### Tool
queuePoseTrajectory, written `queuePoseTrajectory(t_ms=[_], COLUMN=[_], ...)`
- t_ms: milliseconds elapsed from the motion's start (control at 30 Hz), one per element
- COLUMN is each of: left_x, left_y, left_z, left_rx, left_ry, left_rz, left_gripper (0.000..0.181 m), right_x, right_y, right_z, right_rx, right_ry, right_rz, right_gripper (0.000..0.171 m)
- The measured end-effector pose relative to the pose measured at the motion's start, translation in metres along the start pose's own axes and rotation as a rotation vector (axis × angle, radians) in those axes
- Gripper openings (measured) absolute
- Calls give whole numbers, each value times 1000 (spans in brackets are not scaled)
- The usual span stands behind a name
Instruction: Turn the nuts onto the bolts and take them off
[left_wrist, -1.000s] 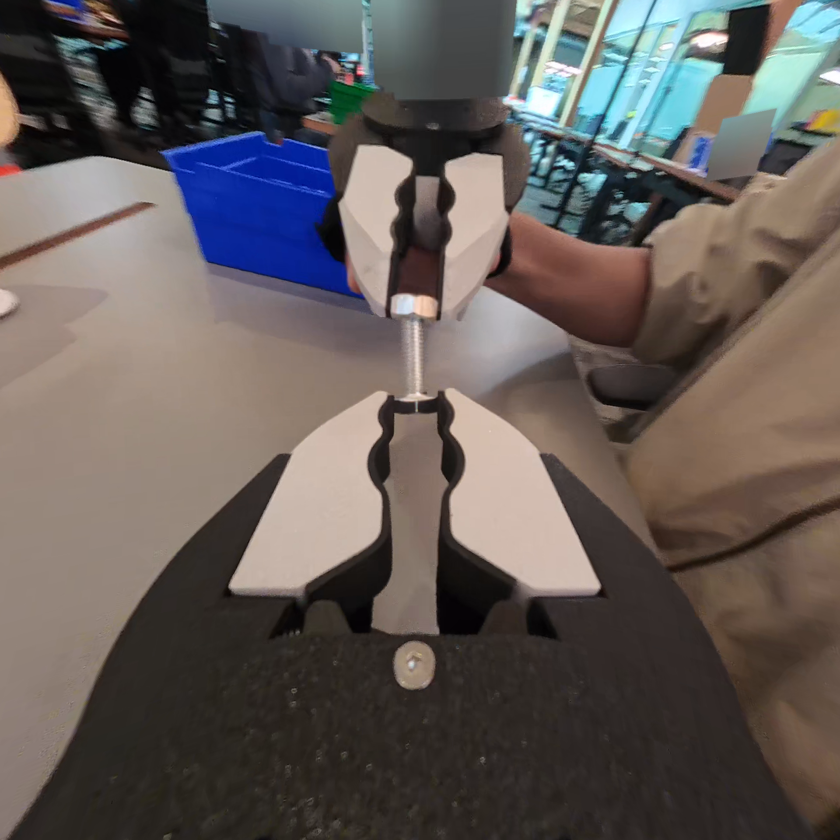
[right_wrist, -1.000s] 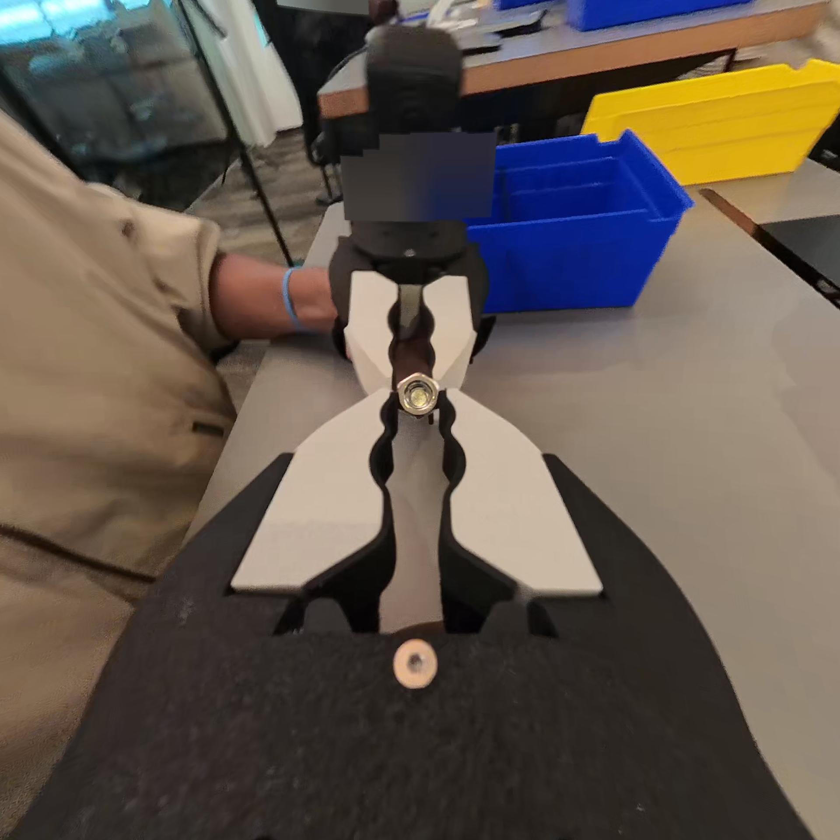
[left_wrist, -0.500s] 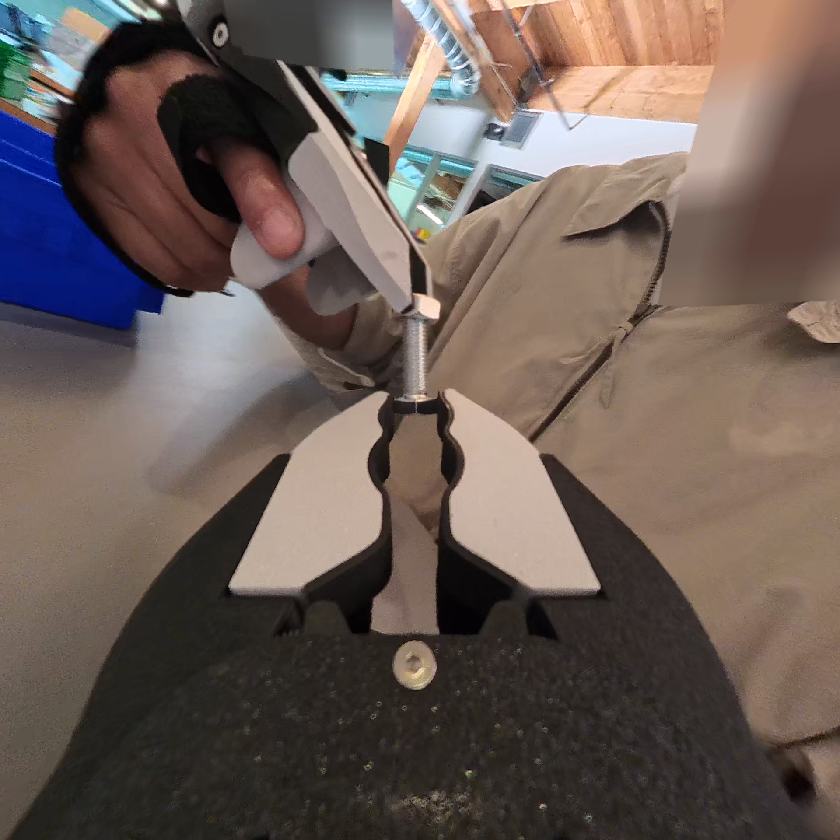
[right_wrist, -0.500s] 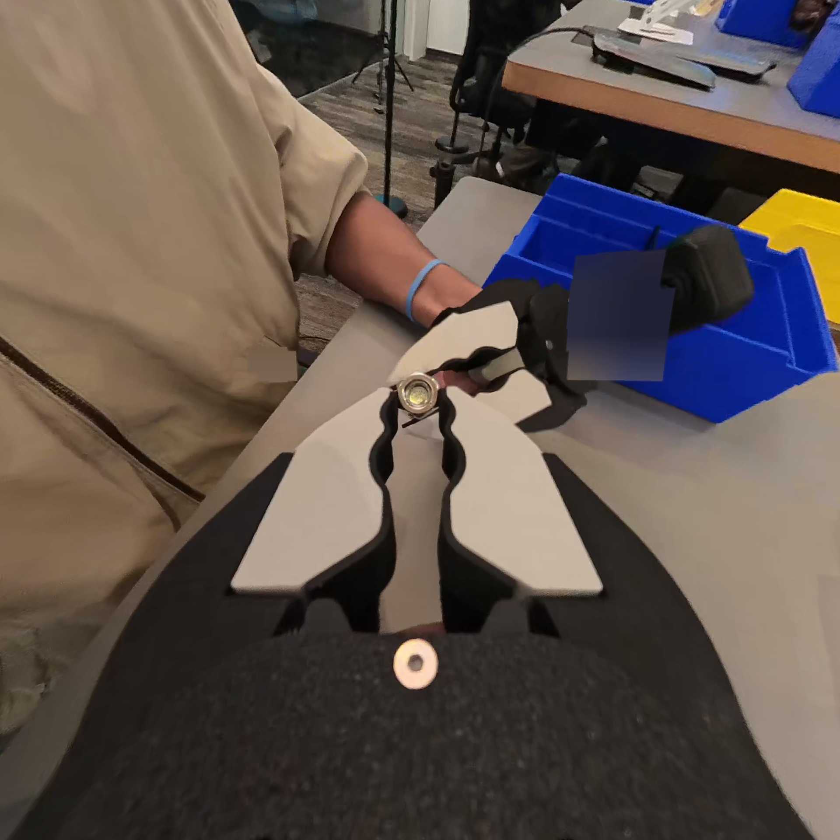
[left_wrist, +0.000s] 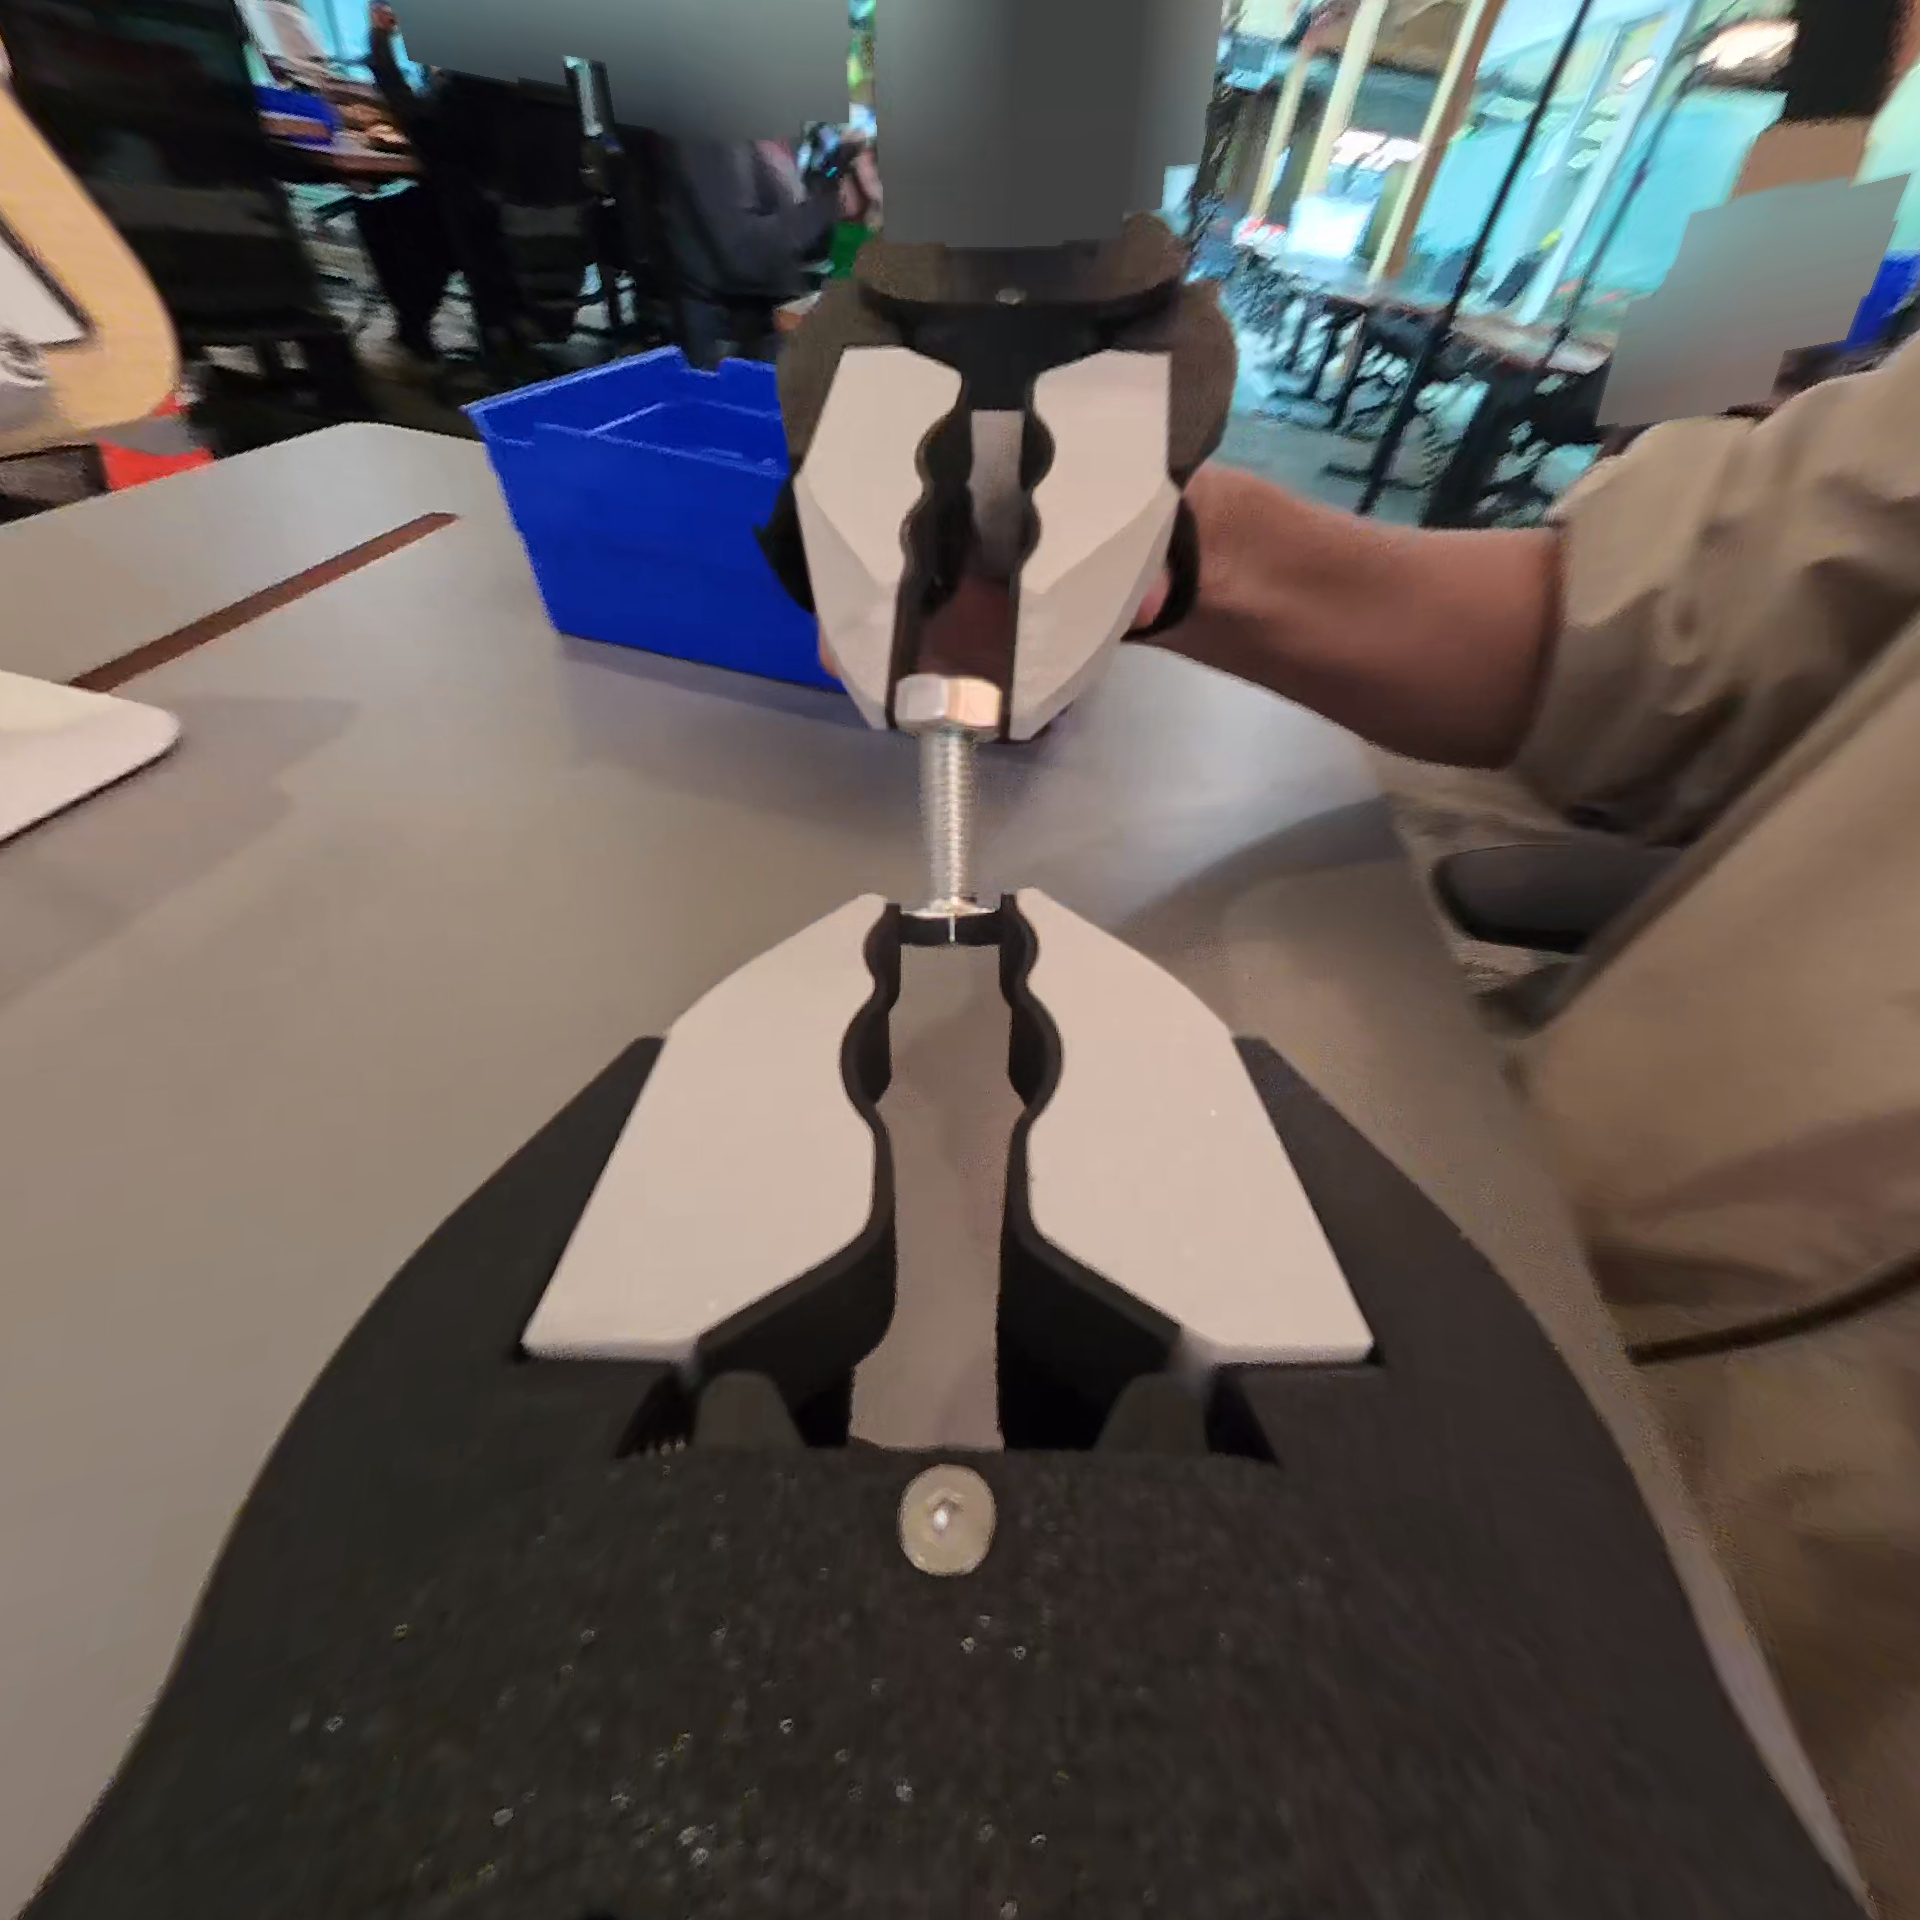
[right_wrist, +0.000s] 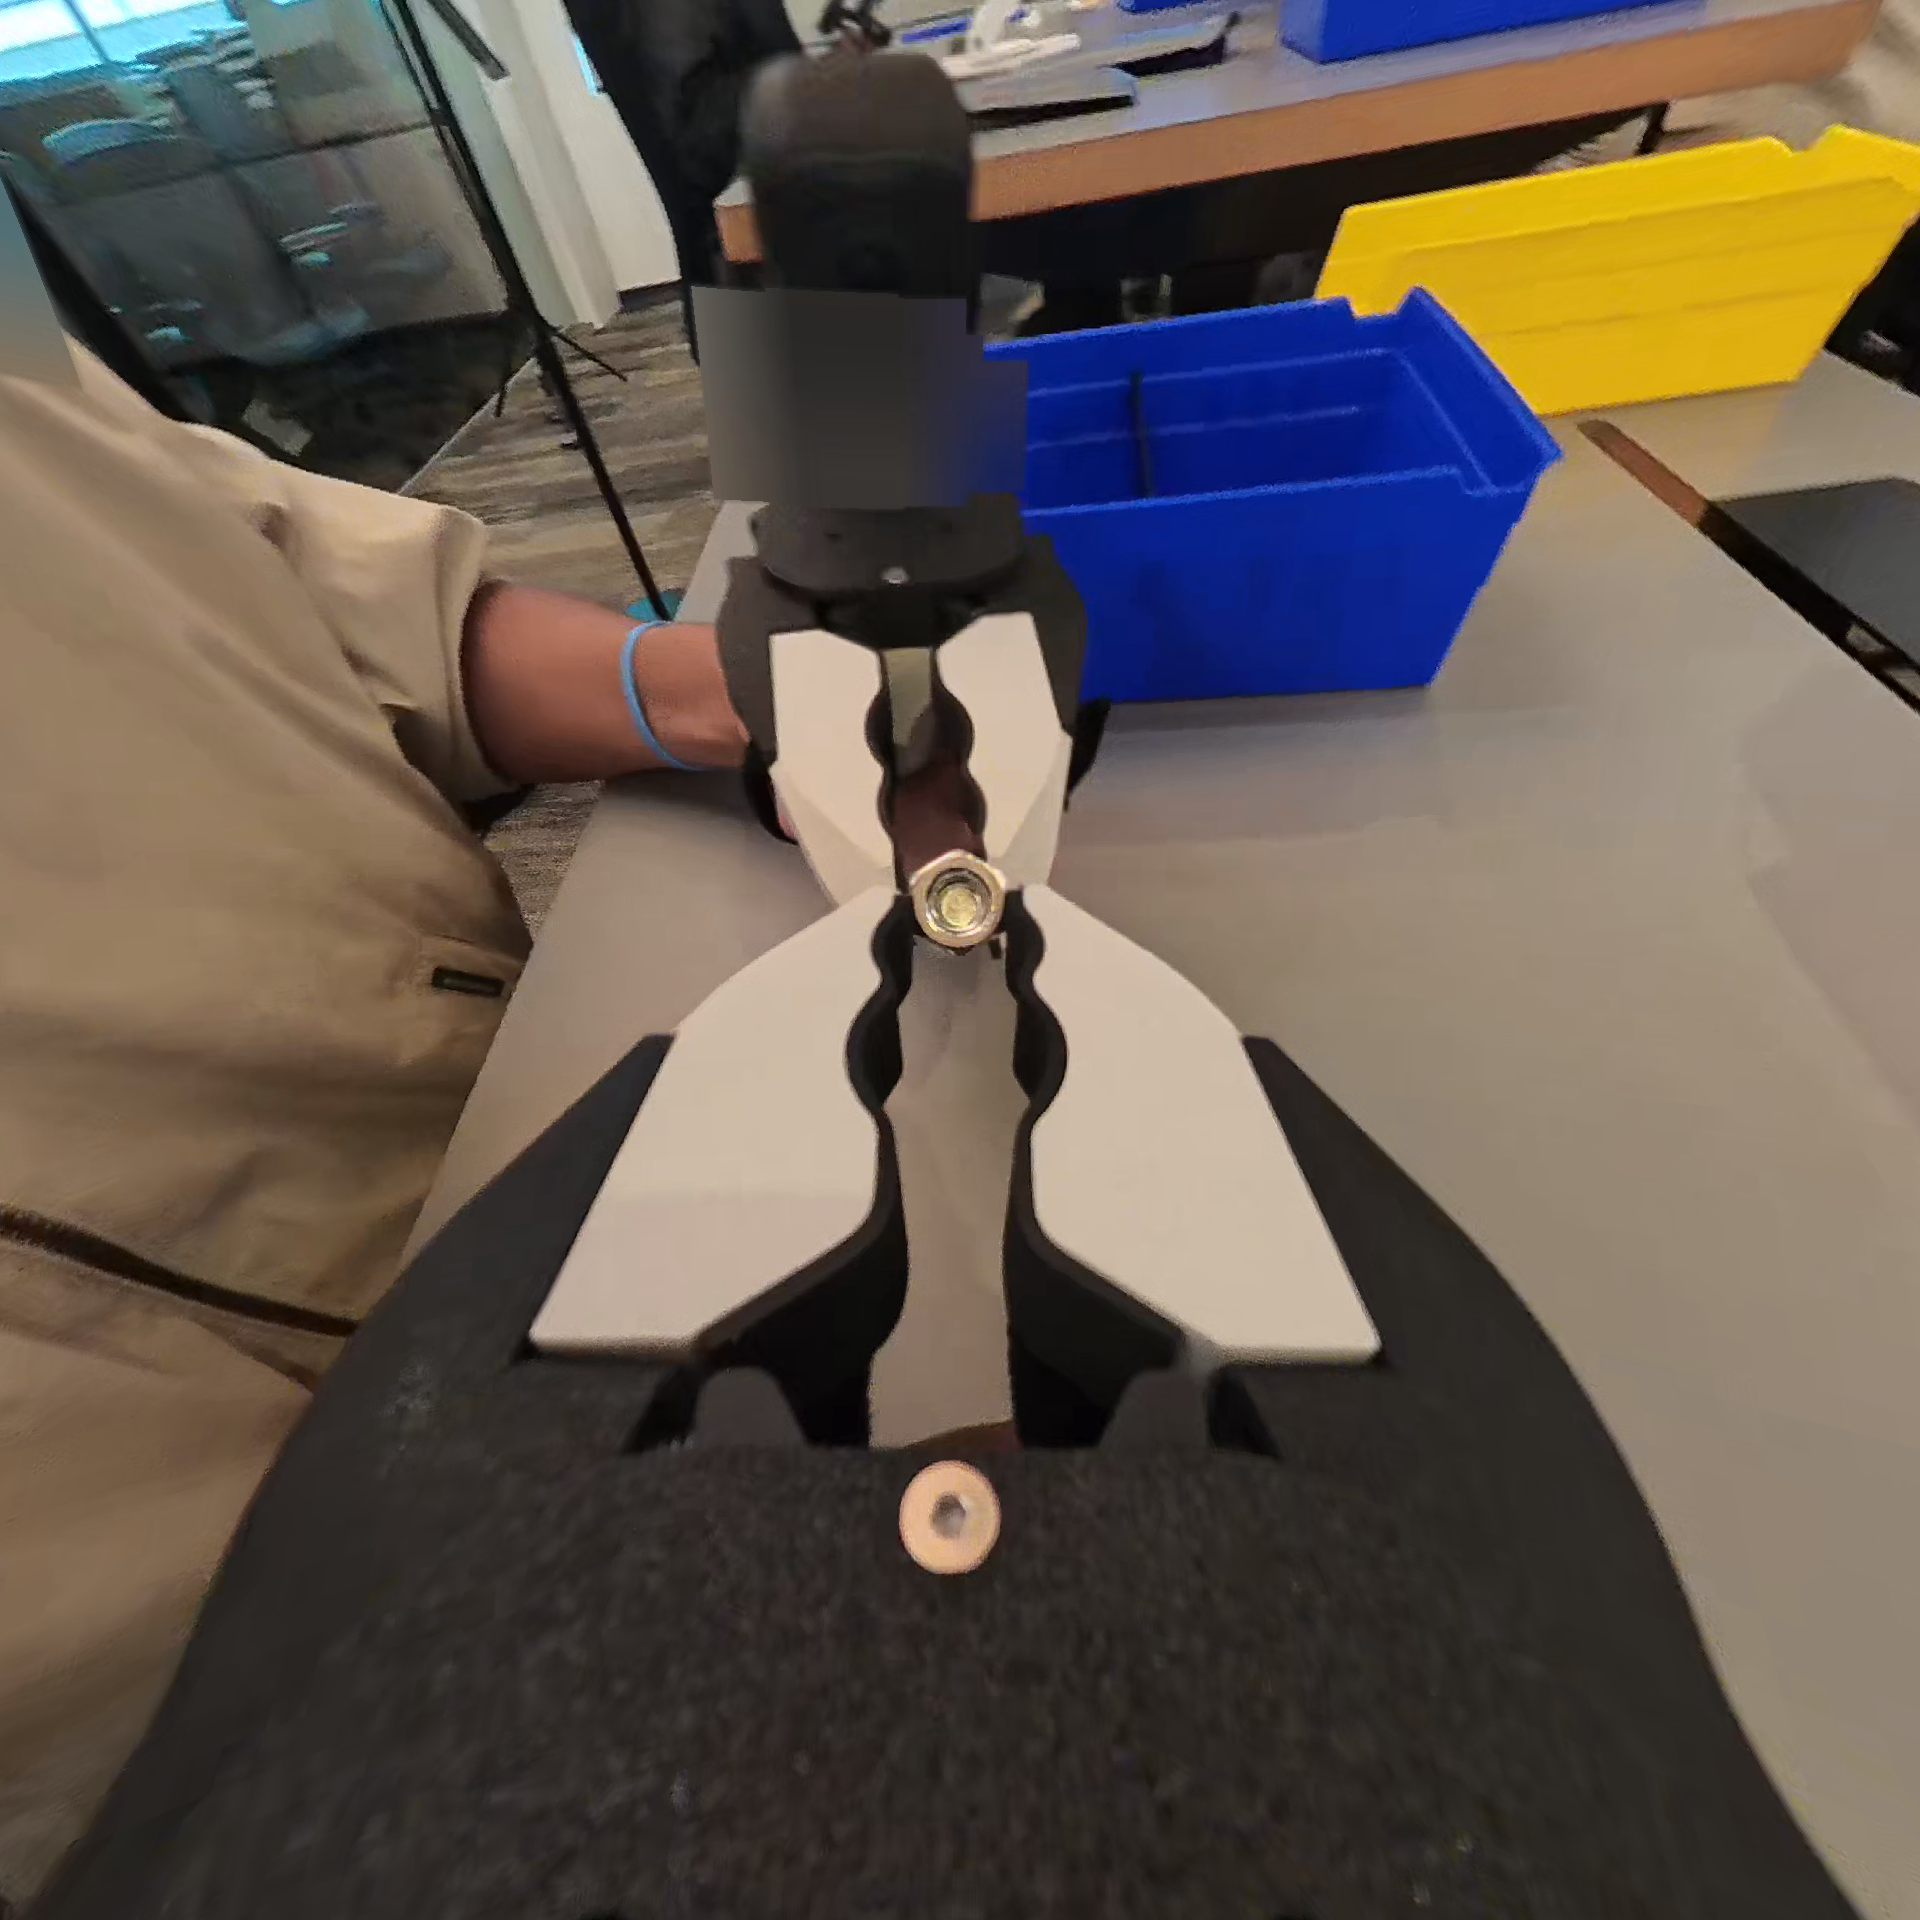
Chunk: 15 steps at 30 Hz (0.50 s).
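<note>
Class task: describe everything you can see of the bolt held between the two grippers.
The bolt is bright silver metal with a threaded shank. It spans the gap above the grey table. The left gripper grips its head end, and the right gripper grips the hex nut at its far end.

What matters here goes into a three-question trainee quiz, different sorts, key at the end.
1. True or false: the nut is off the bolt.
2. Which gripper is shut on the nut? A) left gripper B) right gripper
3. Fill in: the bin nearest the grippers is coloured ____.
Key: 1 false; 2 B; 3 blue.
</note>
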<state>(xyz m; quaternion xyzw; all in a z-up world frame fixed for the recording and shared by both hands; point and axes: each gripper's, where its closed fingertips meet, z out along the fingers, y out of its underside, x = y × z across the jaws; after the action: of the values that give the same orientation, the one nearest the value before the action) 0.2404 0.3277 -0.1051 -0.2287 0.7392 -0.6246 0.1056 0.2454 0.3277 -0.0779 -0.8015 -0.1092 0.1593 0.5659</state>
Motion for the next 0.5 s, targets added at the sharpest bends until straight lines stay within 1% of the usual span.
queuePoseTrajectory(t_ms=[133, 333, 433, 500], left_x=[-18, -36, -40, -39], left_y=[11, 13, 14, 13], left_z=[3, 1, 0, -1], left_rx=[-60, -52, -58, -42], left_ry=[-151, -288, -325, -301], left_rz=[49, 44, 55, 33], left_gripper=[17, 17, 17, 17], right_x=[17, 36, 40, 39], right_y=[10, 13, 12, 10], right_z=[3, 8, 10, 11], right_rx=[-31, -6, 15, 32], right_ry=[96, 211, 237, 224], right_rz=[92, 297, 371, 398], right_gripper=[17, 17, 17, 17])
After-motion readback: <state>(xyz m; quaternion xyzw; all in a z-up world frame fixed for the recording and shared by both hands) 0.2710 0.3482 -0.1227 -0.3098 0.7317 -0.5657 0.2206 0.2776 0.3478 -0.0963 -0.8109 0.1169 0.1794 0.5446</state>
